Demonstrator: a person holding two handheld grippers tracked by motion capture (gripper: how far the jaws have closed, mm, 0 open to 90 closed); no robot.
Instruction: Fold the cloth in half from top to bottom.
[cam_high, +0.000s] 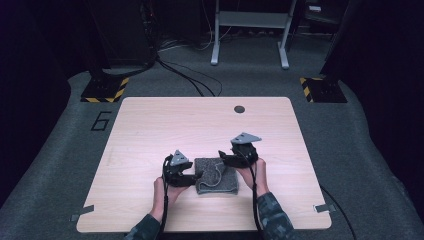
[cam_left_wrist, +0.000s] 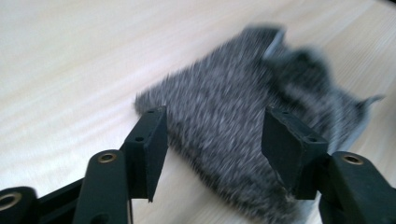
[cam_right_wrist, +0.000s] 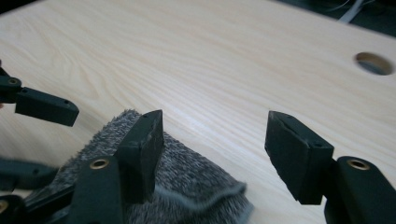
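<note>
Lying folded at the lower centre of the table (cam_high: 150, 120), the grey cloth (cam_high: 216, 176) sits between both grippers, left gripper (cam_high: 192, 177) nearer, right gripper (cam_high: 225, 157) above; both jaws apart, empty.

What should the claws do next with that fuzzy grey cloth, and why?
Probably draw both claws back off the folded grey cloth. It already lies folded flat on the table. The left claw and the right claw both stand open and grip nothing, so the fold looks done.
</note>
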